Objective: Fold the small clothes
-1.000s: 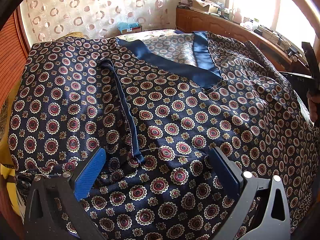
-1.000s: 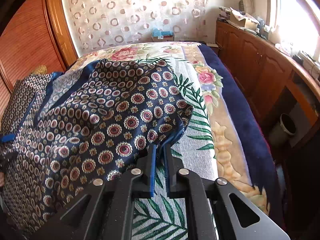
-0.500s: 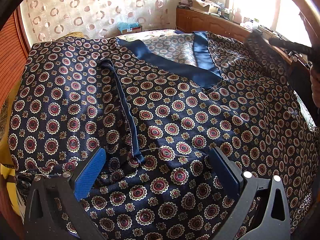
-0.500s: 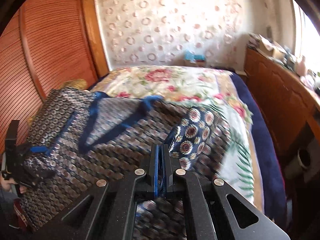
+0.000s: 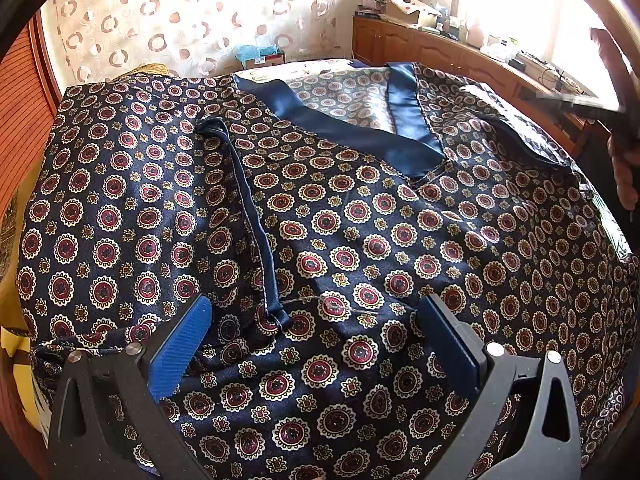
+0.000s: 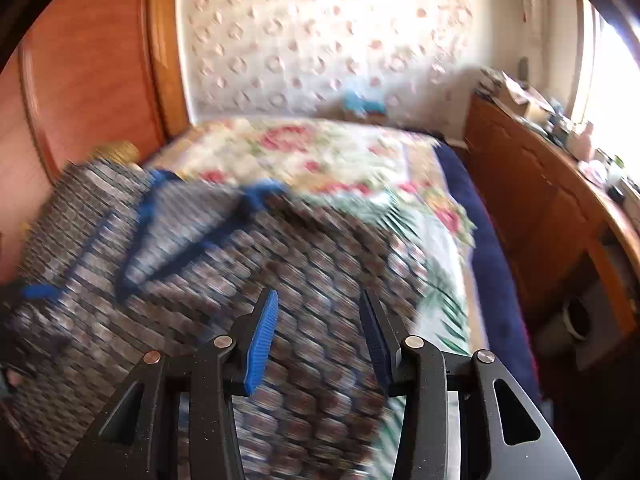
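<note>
Left tool (image 5: 316,336) hung wide apart over the patterned top (image 5: 360,220). Right tool (image 6: 318,336) opening above the same top, nothing pinched.

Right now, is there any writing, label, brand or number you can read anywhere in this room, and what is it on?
No readable text anywhere.
Patterned shirt: only printed medallions, no words.
Blue box by the curtain: any print is too small to read.
Boxes and clutter on the wooden cabinet: too small and washed out by window light.
Right wrist view: blurred throughout, so nothing legible on the floral bedspread.
</note>
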Motion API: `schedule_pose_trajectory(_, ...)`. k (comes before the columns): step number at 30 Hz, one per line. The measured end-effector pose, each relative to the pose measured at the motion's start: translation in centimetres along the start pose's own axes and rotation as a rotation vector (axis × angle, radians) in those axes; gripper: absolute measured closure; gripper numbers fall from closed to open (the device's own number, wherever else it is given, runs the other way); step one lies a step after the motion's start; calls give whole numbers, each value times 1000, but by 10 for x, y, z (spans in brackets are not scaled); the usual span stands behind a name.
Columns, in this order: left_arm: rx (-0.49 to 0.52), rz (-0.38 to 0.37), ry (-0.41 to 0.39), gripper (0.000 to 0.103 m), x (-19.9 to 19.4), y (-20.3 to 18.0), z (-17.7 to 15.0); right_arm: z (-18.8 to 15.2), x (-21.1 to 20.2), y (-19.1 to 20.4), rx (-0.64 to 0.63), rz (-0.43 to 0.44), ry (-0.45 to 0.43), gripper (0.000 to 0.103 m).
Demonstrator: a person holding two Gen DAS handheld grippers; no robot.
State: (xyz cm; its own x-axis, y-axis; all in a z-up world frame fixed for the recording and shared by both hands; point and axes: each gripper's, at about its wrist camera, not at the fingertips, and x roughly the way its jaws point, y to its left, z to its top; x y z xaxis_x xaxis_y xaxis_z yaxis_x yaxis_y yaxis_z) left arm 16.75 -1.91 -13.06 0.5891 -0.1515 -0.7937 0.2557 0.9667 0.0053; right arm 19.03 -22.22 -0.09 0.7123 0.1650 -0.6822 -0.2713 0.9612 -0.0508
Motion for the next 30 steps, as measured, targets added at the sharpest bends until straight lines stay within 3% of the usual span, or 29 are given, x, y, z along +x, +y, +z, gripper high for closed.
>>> schedule_pose_trajectory(5, -5, 8, 0, 0, 0, 2, 0, -23, 34, -25, 53, -34, 107, 59)
schedule_pose_trajectory(8, -25, 23, -12, 0, -3, 7, 1, -29, 45, -33, 84, -30, 125, 59)
schedule_pose_trajectory(11, -77, 24, -78, 0, -17, 18, -1, -30, 48, -37, 93, -25, 118, 59)
schedule_pose_trajectory(13, -100, 45, -124, 0, -28, 26, 0, -31, 47, -38, 87, -12, 111, 75)
schedule_pose_trajectory(15, -117, 70, -168, 0, -41, 35, 3, -38, 38, -45, 71, 3, 105, 98)
schedule_pose_trajectory(20, -139, 143, -275, 0, -71, 61, 16, -42, 26, -55, 80, -56, 88, 101)
schedule_pose_trajectory(30, -180, 208, -244, 0, -62, 129, 55, -46, 29, -48, 56, -58, 73, 101)
